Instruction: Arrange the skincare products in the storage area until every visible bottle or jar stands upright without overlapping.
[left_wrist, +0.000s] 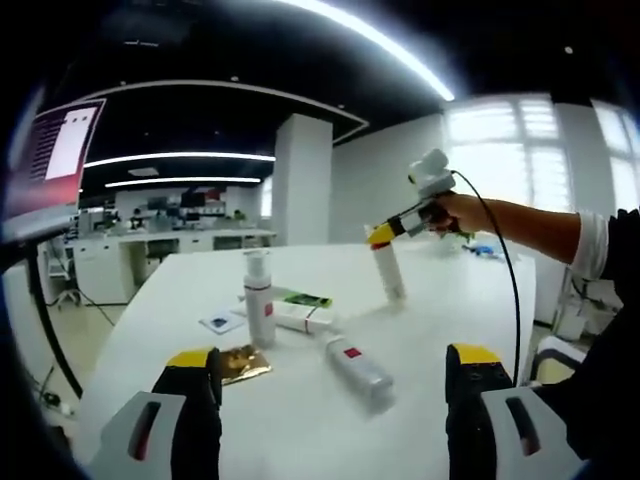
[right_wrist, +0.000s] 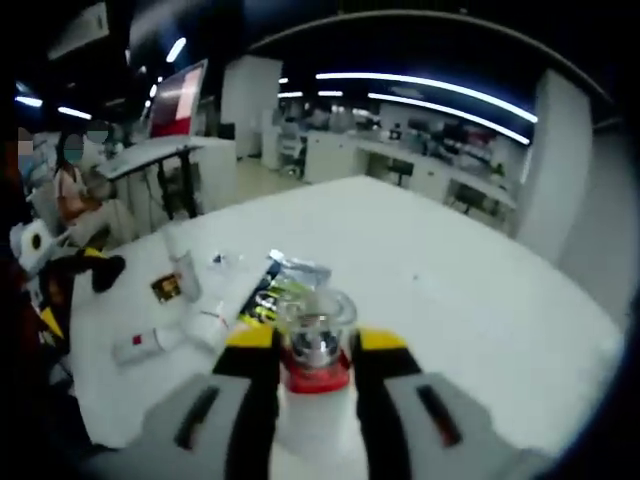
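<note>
Clamped in right gripper (right_wrist: 314, 372): clear-capped bottle (right_wrist: 317, 335), tilted over counter (right_wrist: 450, 270). Left gripper (left_wrist: 335, 385) spread, empty. Could topple if released leaning.

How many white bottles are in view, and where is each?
3. One stands upright mid-table, one lies on its side nearer the left gripper, one is held by the right gripper. Others may be hidden.

A smooth matt white counter (left_wrist: 300, 420) is carrying white plastic bottles; at its nine o'clock a crinkled gold foil sachet (left_wrist: 243, 364) is gleaming.
</note>
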